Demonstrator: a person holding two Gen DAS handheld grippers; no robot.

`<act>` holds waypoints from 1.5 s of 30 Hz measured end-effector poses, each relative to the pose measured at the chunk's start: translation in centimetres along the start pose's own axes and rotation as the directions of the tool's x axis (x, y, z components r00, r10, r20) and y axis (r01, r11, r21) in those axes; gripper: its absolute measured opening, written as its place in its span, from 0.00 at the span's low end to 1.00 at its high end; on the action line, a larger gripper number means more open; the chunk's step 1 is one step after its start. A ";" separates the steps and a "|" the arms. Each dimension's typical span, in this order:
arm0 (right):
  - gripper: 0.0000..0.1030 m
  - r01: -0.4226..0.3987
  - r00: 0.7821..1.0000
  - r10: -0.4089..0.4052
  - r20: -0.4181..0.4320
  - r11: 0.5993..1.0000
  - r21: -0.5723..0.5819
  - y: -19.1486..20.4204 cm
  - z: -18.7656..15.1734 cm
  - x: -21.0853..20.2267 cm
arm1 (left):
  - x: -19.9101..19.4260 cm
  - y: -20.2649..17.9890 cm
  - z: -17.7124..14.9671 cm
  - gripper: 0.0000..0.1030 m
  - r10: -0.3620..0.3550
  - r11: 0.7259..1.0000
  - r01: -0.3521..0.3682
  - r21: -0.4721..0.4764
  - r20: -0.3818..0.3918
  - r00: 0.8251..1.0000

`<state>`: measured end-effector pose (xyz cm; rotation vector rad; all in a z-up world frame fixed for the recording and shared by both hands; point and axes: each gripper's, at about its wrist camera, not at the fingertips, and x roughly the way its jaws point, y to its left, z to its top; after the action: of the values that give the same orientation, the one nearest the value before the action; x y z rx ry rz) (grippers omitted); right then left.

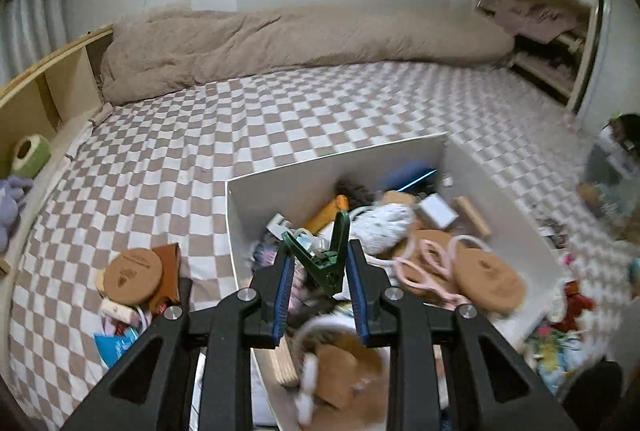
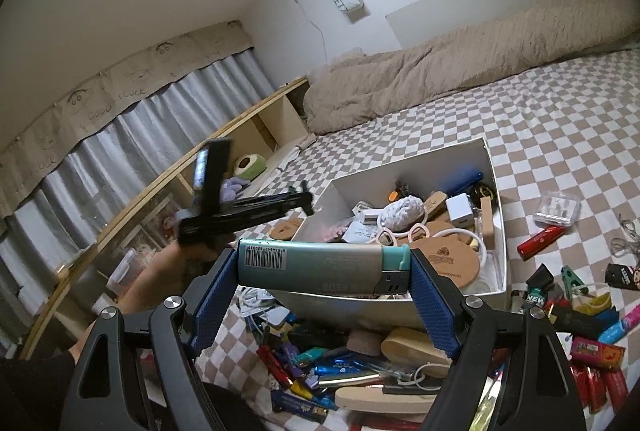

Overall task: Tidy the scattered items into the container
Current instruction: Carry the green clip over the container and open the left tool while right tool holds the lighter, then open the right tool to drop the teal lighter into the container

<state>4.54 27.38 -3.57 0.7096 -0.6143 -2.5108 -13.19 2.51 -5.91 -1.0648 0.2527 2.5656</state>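
Left tool clamped on green clip, above white box on bed. Right tool clamped on teal lighter, short of box. Step: depositing. Next: release clip inside; carry lighter over rim.

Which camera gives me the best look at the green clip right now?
The left wrist view: the green clip sits sharp and central, pinched between the left claw's blue pads over the white box. The right wrist view shows only a blurred dark speck at that claw's tip.
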 end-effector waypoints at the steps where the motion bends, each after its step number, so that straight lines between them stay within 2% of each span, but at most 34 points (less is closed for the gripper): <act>1: 0.81 0.000 1.000 0.000 -0.003 1.000 0.000 -0.1 0.1 0.1 | 0.7 0.2 0.2 0.25 0.011 1.000 -0.011 0.004 -0.011 1.000; 7: 0.81 -0.004 1.000 0.004 -0.026 1.000 0.017 -0.7 1.2 1.0 | 4.3 1.3 1.0 0.25 0.071 0.997 -0.072 -0.012 -0.071 0.995; 10: 0.81 -0.008 0.999 0.009 -0.036 1.000 0.022 -0.9 2.2 1.7 | 5.5 2.1 1.0 0.26 0.072 0.996 -0.077 -0.055 -0.094 0.993; 12: 0.81 -0.010 0.999 0.011 -0.043 1.000 0.023 -0.9 2.9 2.2 | 5.4 2.7 0.8 0.26 0.079 0.990 -0.087 -0.110 -0.075 0.994; 15: 0.81 -0.022 0.997 0.024 -0.072 0.999 0.030 -0.9 3.7 3.2 | 4.5 3.7 0.4 0.49 0.054 0.975 -0.061 -0.214 -0.039 0.998; 18: 0.81 -0.029 0.995 0.033 -0.097 0.999 0.038 -0.9 4.0 4.3 | 3.3 3.3 0.3 0.51 0.033 0.977 -0.034 -0.209 -0.007 0.999; 21: 0.81 -0.029 0.993 0.034 -0.111 0.998 0.048 -0.7 4.4 5.4 | 1.6 2.5 0.3 0.51 0.043 0.983 -0.036 -0.179 0.034 0.998; 23: 0.81 -0.026 0.992 0.034 -0.123 0.998 0.061 -0.7 4.8 6.5 | 0.3 2.1 0.1 0.57 0.033 0.984 -0.021 -0.178 0.066 0.997; 25: 0.81 -0.018 0.990 0.029 -0.142 0.997 0.073 -0.6 5.2 7.6 | -1.3 2.0 -0.4 0.72 0.006 0.980 0.016 -0.196 0.112 0.994; 29: 0.81 0.009 0.981 0.010 -0.194 0.996 0.094 -0.3 5.8 10.5 | -3.7 2.1 -1.6 0.72 0.019 0.974 0.026 -0.225 0.197 0.980; 32: 0.81 0.033 0.974 -0.007 -0.225 0.993 0.114 -0.3 6.3 12.8 | -5.1 2.6 -2.3 0.72 0.030 0.967 0.030 -0.255 0.228 0.973; 38: 0.81 0.075 0.961 -0.015 -0.278 0.975 0.208 -1.1 6.5 18.2 | -7.8 5.9 -3.7 0.72 0.104 0.951 -0.009 -0.309 0.290 0.951; 42: 0.81 0.125 0.948 -0.037 -0.315 0.956 0.264 -2.0 6.1 22.0 | -8.2 8.3 -4.8 0.72 0.116 0.933 -0.002 -0.360 0.297 0.948; 45: 0.81 0.161 0.941 -0.069 -0.332 0.953 0.258 -2.2 6.1 24.6 | -7.8 9.1 -5.3 0.72 0.128 0.929 -0.013 -0.369 0.288 0.949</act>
<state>-18.38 17.79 -9.11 1.2629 -0.8392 -2.3574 -8.06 -9.37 -3.82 -0.7550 -0.2820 2.8670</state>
